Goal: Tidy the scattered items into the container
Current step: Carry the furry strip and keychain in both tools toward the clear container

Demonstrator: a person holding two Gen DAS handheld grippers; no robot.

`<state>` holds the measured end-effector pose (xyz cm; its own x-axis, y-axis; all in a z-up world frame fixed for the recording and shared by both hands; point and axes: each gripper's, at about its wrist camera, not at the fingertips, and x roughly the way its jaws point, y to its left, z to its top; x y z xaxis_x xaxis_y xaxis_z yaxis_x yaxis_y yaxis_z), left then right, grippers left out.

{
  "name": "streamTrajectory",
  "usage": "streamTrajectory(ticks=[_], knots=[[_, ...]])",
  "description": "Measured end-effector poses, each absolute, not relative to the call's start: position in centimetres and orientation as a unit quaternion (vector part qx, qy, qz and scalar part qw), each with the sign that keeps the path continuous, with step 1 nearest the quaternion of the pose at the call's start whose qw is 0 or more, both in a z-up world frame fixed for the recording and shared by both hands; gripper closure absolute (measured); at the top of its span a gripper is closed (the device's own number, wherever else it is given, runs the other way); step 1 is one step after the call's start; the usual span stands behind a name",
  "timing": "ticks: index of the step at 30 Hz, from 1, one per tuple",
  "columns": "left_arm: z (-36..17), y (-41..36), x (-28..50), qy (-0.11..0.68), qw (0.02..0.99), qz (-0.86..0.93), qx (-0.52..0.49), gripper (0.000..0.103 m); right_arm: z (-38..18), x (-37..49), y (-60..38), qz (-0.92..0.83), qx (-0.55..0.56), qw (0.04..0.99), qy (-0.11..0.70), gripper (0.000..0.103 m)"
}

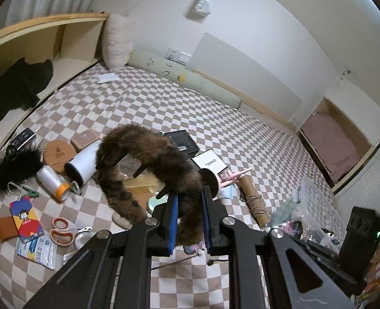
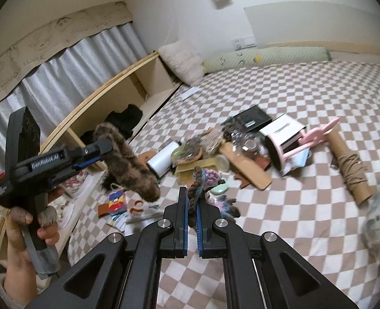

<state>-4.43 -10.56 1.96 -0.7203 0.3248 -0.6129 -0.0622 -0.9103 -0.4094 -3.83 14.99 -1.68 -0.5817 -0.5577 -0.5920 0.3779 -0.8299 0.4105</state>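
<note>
The left gripper (image 1: 188, 213) was clenched on a brown furry headband (image 1: 148, 154), held up above the checkered bed (image 1: 215, 118). The right gripper (image 2: 192, 219) pinched a braided cord (image 2: 194, 193), near the clutter around a white tube (image 2: 161, 161).

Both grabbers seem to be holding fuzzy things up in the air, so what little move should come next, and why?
Probably carry the left gripper toward the clear container at the right and let go there. Its blue pads are shut on the brown furry headband, held clear above the checkered bedspread, so nothing remains but moving it across. The right gripper also holds a knitted piece and could follow.
</note>
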Motion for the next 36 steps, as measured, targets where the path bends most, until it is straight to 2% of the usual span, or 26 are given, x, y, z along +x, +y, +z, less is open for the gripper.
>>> streamTrajectory(ticks=[10, 19, 36], knots=[[3.2, -8.7, -4.3, -0.166, 0.123, 0.917, -0.342, 0.086, 3.6, -3.3, 18.1, -0.908, 0.323, 0.24, -0.12, 0.097], [4.3, -7.6, -4.1, -0.16, 0.134, 0.921, -0.328, 0.086, 6.2, -2.9, 19.8, -0.924, 0.299, 0.209, -0.116, 0.097], [6.7, -1.7, -2.5, -0.096, 0.182, 0.935, -0.288, 0.086, 12.4, -0.3, 26.2, -0.954, 0.227, 0.143, -0.133, 0.097]])
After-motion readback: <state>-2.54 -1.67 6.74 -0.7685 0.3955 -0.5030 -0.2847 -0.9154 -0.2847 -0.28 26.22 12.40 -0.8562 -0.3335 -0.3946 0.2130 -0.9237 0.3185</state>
